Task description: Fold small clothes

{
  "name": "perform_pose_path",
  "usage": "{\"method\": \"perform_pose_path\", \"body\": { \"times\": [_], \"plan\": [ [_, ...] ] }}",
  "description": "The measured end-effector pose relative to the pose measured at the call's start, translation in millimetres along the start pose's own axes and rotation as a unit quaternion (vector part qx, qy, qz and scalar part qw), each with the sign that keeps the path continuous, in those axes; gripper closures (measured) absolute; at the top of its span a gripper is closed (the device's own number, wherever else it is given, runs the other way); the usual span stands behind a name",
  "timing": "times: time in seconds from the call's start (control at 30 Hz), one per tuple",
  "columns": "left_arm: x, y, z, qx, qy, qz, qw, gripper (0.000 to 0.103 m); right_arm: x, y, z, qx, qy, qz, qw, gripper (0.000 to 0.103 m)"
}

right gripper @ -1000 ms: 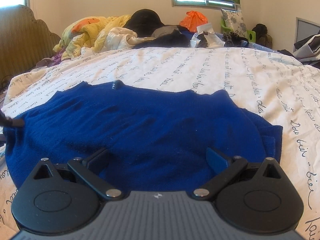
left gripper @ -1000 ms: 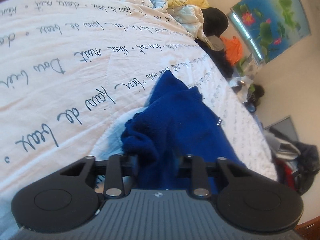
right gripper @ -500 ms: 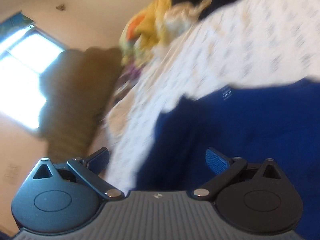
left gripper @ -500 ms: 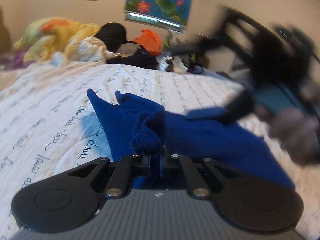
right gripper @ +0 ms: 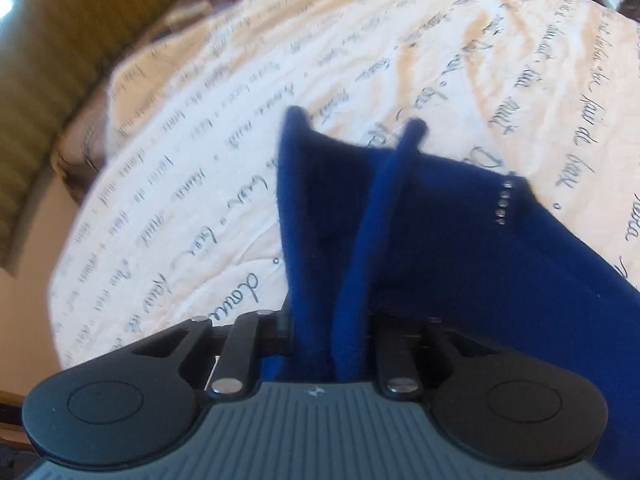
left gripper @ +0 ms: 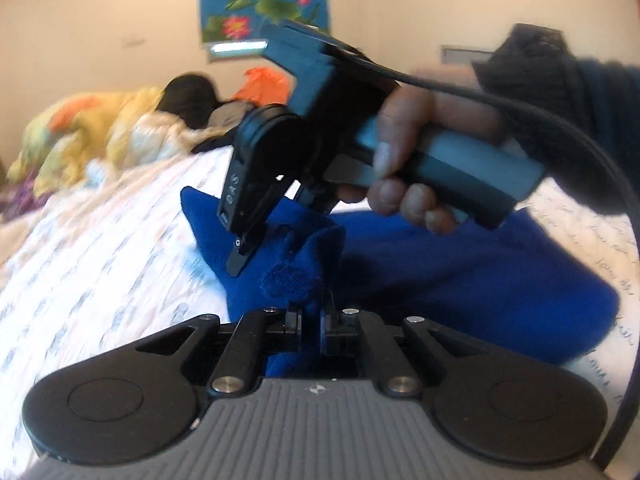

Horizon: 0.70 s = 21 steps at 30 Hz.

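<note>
Deep blue knit garment [left gripper: 460,268] is lying bunched on the bed [left gripper: 100,264], soft and fuzzy, one edge standing up in two ridges with tiny studs. Left hand-held gripper [left gripper: 310,314] is clamping a thick fold. Right hand-held gripper [right gripper: 330,336], its jaws just closing, is pinching the raised edge.

Right gripper's [right gripper: 332,332] pads buried in the blue garment [right gripper: 440,248] (its right side runs off-frame); far bedding pile [left gripper: 100,136] blurred.
</note>
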<state>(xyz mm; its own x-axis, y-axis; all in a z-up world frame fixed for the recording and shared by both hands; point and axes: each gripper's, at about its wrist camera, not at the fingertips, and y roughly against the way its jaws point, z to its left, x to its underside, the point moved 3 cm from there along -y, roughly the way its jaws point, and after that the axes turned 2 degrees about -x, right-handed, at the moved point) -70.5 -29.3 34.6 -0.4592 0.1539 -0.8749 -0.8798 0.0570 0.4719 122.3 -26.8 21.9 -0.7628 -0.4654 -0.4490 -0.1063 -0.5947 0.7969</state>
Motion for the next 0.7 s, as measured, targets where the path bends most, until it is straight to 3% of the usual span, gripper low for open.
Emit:
{"method": "perform_pose_path", "body": {
  "times": [0.1, 0.2, 0.27, 0.33, 0.37, 0.4, 0.43, 0.47, 0.5, 0.57, 0.6, 0.63, 0.7],
  "plan": [
    [-17, 3, -33, 0.043, -0.039, -0.033, 0.9978, 0.096, 13, 48, -27, -0.026, -0.021, -0.059, 0.998, 0.086],
    [-28, 8, -79, 0.110, -0.078, -0.062, 0.9889, 0.096, 48, 114, -64, -0.043, -0.059, -0.126, 0.989, 0.086],
    [-24, 3, -108, 0.165, -0.097, -0.049, 0.9803, 0.096, 82, 149, -101, -0.037, -0.104, -0.154, 0.982, 0.086],
    [-13, -9, -127, 0.205, -0.114, -0.013, 0.9720, 0.079, 122, 167, -140, -0.043, -0.160, -0.164, 0.972, 0.083],
    [-8, -10, -129, 0.217, -0.109, -0.003, 0.9700, 0.078, 142, 170, -159, -0.038, -0.197, -0.168, 0.965, 0.079],
    [-5, -8, -127, 0.223, -0.101, 0.000, 0.9694, 0.060, 160, 169, -176, -0.030, -0.236, -0.170, 0.956, 0.067],
    [-4, -3, -121, 0.226, -0.096, -0.010, 0.9693, 0.034, 176, 170, -190, -0.027, -0.268, -0.173, 0.947, 0.061],
    [-3, 4, -114, 0.224, -0.092, -0.032, 0.9697, 0.022, 189, 173, -197, -0.043, -0.288, -0.191, 0.938, 0.063],
    [-3, 11, -104, 0.215, -0.090, -0.054, 0.9709, 0.006, 198, 179, -201, -0.065, -0.301, -0.214, 0.927, 0.057],
    [-1, 23, -88, 0.190, -0.093, -0.078, 0.9742, 0.005, 209, 196, -205, -0.087, -0.318, -0.273, 0.904, 0.044],
    [-1, 22, -81, 0.179, -0.096, -0.072, 0.9765, 0.005, 211, 204, -207, -0.086, -0.319, -0.302, 0.894, 0.043],
    [0, 22, -77, 0.163, -0.097, -0.063, 0.9799, 0.005, 209, 209, -208, -0.085, -0.315, -0.317, 0.890, 0.043],
    [6, 18, -67, 0.132, -0.093, -0.052, 0.9855, 0.005, 195, 211, -209, -0.079, -0.302, -0.304, 0.900, 0.043]
  ]
}}
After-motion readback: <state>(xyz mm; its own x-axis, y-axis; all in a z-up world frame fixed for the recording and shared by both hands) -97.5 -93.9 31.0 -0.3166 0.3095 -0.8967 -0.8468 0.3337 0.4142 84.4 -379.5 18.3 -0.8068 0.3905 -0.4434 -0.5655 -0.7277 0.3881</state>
